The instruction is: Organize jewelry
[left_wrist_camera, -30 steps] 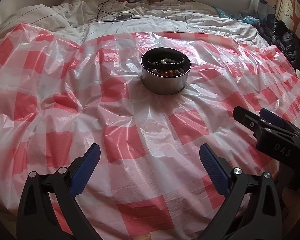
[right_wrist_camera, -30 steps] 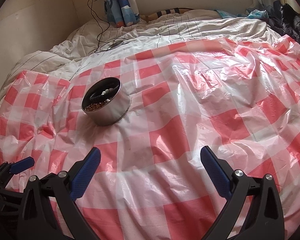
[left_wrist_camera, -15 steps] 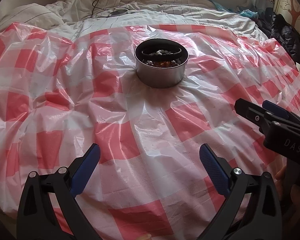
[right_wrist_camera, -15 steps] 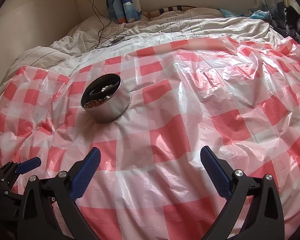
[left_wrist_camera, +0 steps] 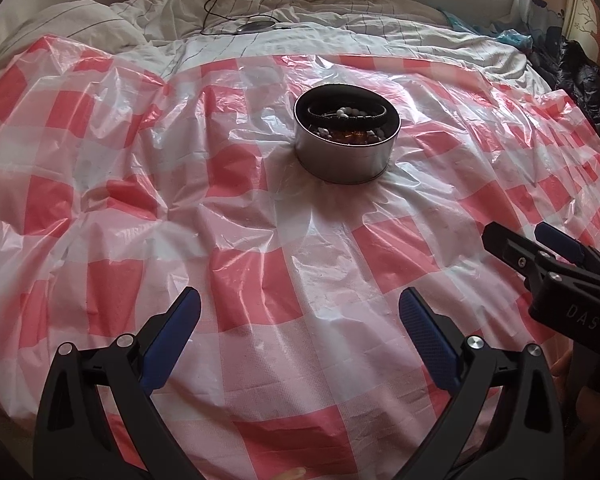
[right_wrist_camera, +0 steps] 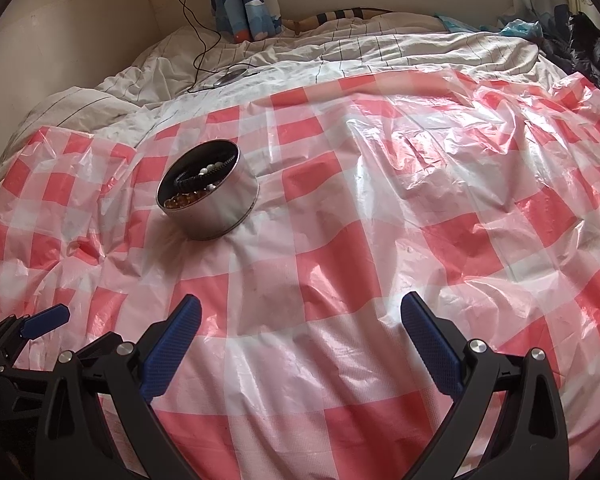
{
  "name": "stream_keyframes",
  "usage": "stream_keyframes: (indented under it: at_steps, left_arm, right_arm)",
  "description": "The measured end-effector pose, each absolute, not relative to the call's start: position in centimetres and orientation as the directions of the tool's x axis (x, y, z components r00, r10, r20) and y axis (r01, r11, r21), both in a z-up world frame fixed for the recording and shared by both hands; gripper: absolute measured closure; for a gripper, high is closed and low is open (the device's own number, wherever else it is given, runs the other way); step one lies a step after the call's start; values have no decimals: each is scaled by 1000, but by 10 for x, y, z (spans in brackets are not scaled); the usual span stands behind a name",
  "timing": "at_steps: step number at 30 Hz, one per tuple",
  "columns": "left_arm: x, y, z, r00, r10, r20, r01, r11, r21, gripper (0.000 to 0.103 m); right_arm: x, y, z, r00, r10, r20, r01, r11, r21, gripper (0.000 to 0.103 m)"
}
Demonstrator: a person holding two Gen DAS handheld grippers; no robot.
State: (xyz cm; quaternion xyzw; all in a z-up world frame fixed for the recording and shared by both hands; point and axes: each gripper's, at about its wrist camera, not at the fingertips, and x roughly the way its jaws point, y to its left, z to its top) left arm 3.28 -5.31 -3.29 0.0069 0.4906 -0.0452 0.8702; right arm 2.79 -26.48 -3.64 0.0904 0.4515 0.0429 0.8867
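Note:
A round metal tin (left_wrist_camera: 342,160) stands on the red-and-white checked plastic sheet (left_wrist_camera: 228,216); it also shows in the right wrist view (right_wrist_camera: 220,216). Inside lie a black bracelet (left_wrist_camera: 368,114) with white beads and amber beads (left_wrist_camera: 350,135). My left gripper (left_wrist_camera: 300,312) is open and empty, low over the sheet, well short of the tin. My right gripper (right_wrist_camera: 300,316) is open and empty, to the right of the left one and short of the tin. The right gripper shows at the right edge of the left wrist view (left_wrist_camera: 540,248).
The sheet covers a bed with a rumpled white striped duvet (right_wrist_camera: 340,52) behind it. A black cable and a round charger pad (left_wrist_camera: 256,26) lie on the duvet. A dark jacket (left_wrist_camera: 580,76) lies at the far right. A wall (right_wrist_camera: 80,32) stands at the far left.
Both grippers stay open and empty. The left view dipped toward the tin, then rose back; the right gripper has drawn back slightly and tilted up.

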Motion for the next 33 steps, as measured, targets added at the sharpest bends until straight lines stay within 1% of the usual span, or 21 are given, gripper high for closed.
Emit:
stream_keyframes:
  at_steps: [12, 19, 22, 33]
  left_arm:
    - [36, -46, -35, 496, -96, -863, 48, 995, -83, 8]
    - [36, -48, -34, 503, -63, -862, 34, 998, -54, 8]
    - [35, -48, -33, 505, -80, -859, 39, 997, -70, 8]
    - [36, -48, -33, 500, -82, -862, 37, 997, -74, 8]
  right_arm:
    - [30, -272, -38, 589, 142, -795, 40, 978, 205, 7]
    - [30, -272, -37, 592, 127, -796, 45, 981, 189, 7]
    - [31, -272, -38, 591, 122, -798, 48, 982, 185, 7]
    - [32, -271, -40, 586, 103, -804, 52, 985, 165, 7]
